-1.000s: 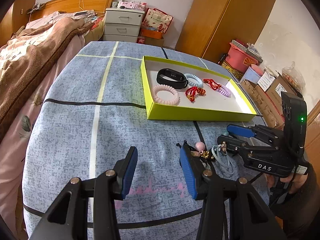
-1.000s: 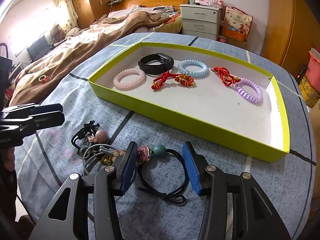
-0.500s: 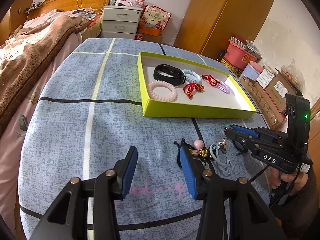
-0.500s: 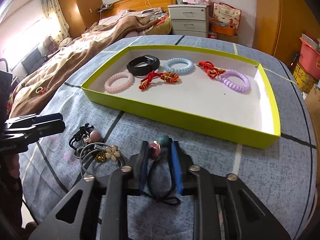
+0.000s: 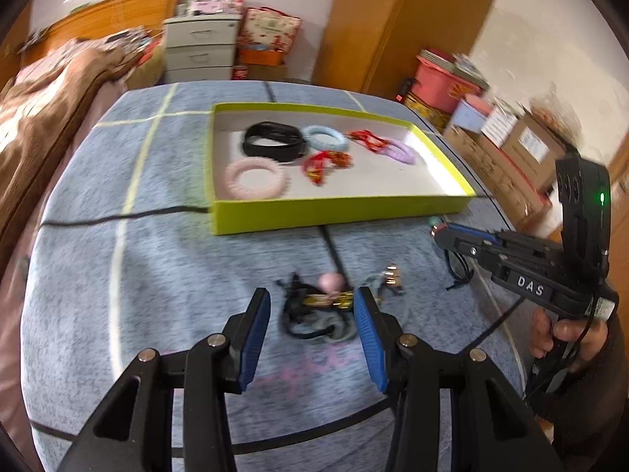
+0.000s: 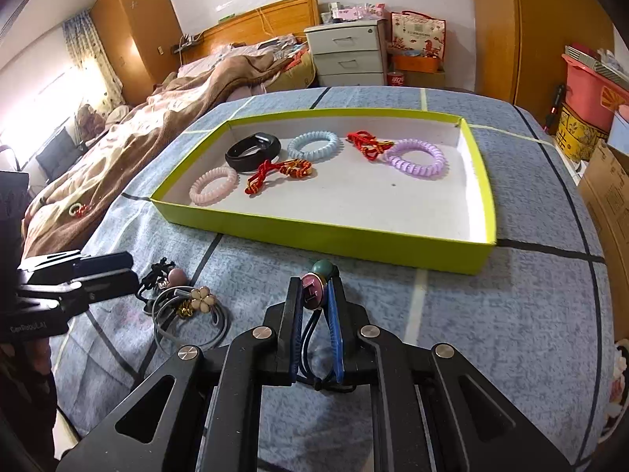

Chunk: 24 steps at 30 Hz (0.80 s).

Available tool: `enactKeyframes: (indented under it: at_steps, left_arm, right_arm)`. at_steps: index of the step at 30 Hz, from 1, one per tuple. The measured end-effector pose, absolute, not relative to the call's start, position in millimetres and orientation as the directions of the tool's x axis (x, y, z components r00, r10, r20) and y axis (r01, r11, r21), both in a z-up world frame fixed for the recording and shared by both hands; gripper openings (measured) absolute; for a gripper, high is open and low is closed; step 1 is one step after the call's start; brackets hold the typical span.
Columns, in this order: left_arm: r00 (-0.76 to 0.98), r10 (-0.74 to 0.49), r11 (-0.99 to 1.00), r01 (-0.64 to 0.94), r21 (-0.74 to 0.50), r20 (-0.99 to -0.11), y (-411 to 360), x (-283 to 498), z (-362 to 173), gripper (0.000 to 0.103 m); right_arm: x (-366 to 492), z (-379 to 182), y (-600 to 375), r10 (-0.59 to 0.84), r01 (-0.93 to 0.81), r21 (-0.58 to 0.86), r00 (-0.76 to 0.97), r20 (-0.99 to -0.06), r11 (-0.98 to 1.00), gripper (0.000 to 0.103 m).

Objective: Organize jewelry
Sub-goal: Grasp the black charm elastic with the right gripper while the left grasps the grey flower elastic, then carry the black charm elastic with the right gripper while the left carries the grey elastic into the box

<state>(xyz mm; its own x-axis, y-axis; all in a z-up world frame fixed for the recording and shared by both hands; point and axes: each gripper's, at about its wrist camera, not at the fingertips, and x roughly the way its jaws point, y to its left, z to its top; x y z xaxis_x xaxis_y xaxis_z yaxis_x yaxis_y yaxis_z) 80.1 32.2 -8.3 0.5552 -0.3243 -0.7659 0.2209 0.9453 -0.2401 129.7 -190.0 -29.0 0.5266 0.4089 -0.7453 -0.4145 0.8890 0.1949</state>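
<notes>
Now the right gripper (image 6: 314, 306) pinches the black hair tie (image 6: 313, 297) for the yellow tray (image 6: 322, 236); the left gripper (image 5: 310, 322) stays spread above the pile (image 5: 318, 306).

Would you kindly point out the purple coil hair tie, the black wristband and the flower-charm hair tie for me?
purple coil hair tie (image 6: 416, 157): right wrist view, on its near coiled rim.
black wristband (image 6: 253, 152): right wrist view, on its front band.
flower-charm hair tie (image 6: 201, 299): right wrist view, on the cream flower.

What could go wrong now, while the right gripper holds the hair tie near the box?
The right gripper pinches the hair tie only near its beads, so it might slip out. Its hanging loop could catch the box wall. The left gripper, open over the tangled pile, may lift several pieces together.
</notes>
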Motion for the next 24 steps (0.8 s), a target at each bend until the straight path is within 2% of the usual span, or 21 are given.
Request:
enactKeyframes:
  at_steps: [9,12,15,24]
  left_arm:
    - [0.556,-0.247,0.933,0.356,-0.041,-0.793,-18.0,90.4,-5.0,0.046]
    - [0.536,-0.252,0.925,0.379,-0.037,-0.806,-25.4,97.6,-9.3,0.046]
    - [0.552,-0.223,0.919,0.395,0.017,-0.804,-32.3,96.9,-8.5,0.046]
    - [0.508,-0.253,0.893,0.45,0.003,-0.823,-48.8,96.1,-13.0,0.046]
  right_arm:
    - [125.7,-27.9,-204.3,0.419,-0.394,0.223,0.529,-0.738,0.891,0.013]
    - [125.4,-27.8,-206.9,0.422,-0.392,0.23,0.528,-0.737,0.891,0.013]
    - [125.1,-27.9,-209.8,0.424,-0.387,0.236,0.529,-0.735,0.892,0.013]
    - [125.3,-28.2,-212.5,0.429,-0.38,0.249,0.526,-0.734,0.891,0.013]
